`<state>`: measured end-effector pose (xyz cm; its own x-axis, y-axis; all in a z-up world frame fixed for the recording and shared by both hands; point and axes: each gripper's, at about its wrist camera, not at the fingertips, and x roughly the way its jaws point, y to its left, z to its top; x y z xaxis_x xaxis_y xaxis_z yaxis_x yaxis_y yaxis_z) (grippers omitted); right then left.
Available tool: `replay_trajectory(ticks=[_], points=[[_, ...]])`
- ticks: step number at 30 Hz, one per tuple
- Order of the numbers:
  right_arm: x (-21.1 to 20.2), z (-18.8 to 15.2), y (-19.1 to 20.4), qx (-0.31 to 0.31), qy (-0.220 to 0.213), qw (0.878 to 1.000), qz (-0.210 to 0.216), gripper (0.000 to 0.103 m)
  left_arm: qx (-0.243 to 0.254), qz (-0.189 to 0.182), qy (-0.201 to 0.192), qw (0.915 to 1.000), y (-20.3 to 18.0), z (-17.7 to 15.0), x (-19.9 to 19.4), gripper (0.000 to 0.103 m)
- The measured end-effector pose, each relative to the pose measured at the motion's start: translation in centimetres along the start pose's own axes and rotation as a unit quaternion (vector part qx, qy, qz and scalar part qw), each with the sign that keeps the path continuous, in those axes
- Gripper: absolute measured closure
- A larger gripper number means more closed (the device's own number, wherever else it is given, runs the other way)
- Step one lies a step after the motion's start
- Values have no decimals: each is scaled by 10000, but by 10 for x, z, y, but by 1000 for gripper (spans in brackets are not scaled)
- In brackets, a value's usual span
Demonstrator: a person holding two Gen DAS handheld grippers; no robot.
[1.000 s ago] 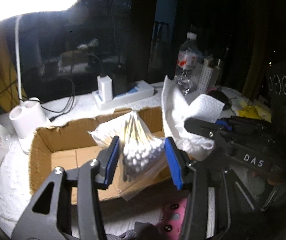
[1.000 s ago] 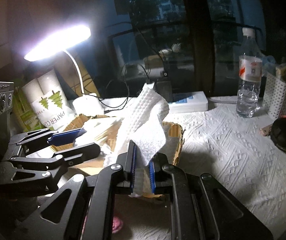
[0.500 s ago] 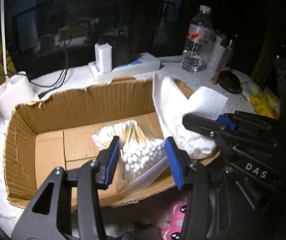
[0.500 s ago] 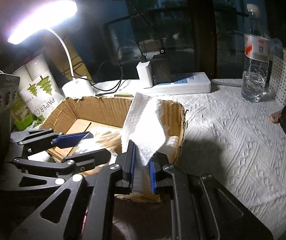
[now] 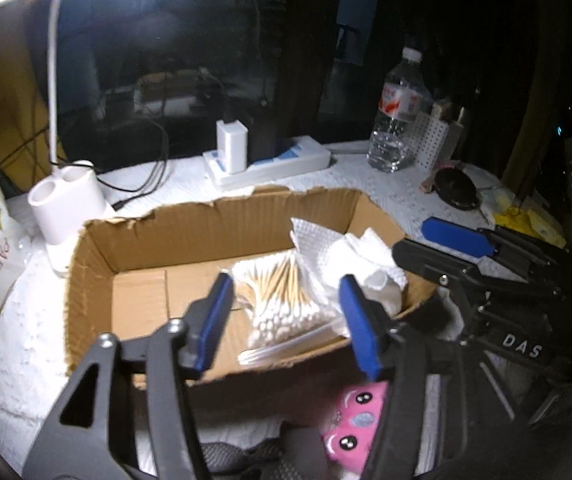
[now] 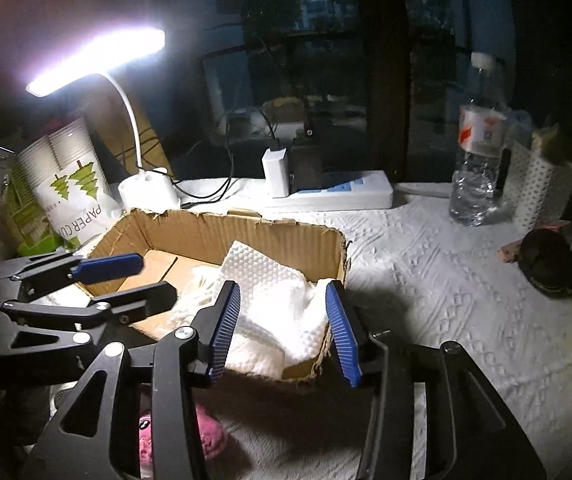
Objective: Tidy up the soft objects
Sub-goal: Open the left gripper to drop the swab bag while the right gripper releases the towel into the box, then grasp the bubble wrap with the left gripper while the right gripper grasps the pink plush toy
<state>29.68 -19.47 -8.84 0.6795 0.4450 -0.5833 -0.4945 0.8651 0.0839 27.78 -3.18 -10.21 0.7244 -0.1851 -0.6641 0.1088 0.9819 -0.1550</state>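
**Both tongs released over the box; pink toy lies below and behind**

The left gripper [image 5: 286, 320] stands open, the bag of cotton swabs [image 5: 286, 300] lying free between its pads in the cardboard box [image 5: 98, 280]. The right gripper [image 6: 282, 328] is open too, the paper towel [image 6: 274, 300] resting loose ahead. A pink plush toy [image 5: 351, 432] sits outside the box, beneath the tongs, near both; probably next.
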Motion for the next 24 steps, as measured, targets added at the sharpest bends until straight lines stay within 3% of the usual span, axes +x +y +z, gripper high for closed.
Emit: replay_trajectory(ticks=[1, 9, 13, 24], points=[[-3, 0, 2, -4, -22, 10000, -33, 55, -28, -12, -60, 10000, 1, -1, -5, 32], [-36, -4, 19, -15, -185, 9997, -145, 53, -42, 30, -410, 9991, 0, -9, -47, 31], [-52, -6, 31, -68, -258, 9995, -167, 53, -126, 1, -562, 9983, 3, -14, -66, 24], [-81, -23, 66, -163, -268, 9995, -101, 52, -240, 15, -754, 9969, 14, -43, -112, 23]])
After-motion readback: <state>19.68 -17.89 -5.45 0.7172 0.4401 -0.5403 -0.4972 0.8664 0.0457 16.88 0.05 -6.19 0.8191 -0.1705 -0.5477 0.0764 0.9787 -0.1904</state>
